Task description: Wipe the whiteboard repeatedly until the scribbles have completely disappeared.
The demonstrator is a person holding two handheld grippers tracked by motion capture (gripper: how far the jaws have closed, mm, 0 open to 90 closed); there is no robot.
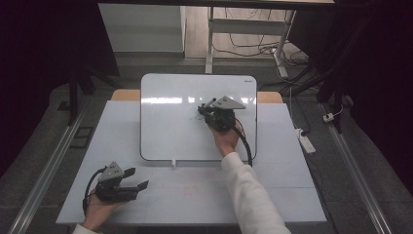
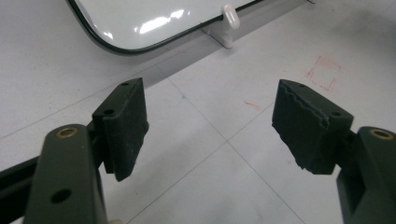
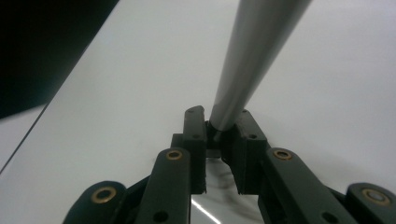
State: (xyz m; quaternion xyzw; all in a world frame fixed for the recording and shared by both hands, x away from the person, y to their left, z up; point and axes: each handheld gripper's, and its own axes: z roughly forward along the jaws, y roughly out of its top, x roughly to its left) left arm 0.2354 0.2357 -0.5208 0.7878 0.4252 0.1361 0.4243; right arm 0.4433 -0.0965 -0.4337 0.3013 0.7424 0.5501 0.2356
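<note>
left hand-held gripper (image 1: 139,178) rests released on the bench (image 1: 204,195), nothing between its jaws. farther off, right hand-held gripper (image 1: 204,110) is clenched on a grey marker (image 3: 252,56) over the whiteboard (image 1: 165,122). judgement: keep tip pressure light and the wrist steady; left could brace the board.

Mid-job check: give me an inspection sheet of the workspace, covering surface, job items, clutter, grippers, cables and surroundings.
Surface: pale table, faint red marks near its front.
Job's things: whiteboard lying flat on the table; grey marker held over it.
Clutter: nothing seen.
Grippers: right gripper shut on the marker, above the whiteboard; left gripper open, nothing between its jaws, low over the table's front left.
Cables: one trails from each gripper; loose wires and a power strip on the floor.
Surroundings: desk legs behind the table, floor rails either side, dark edges.
</note>
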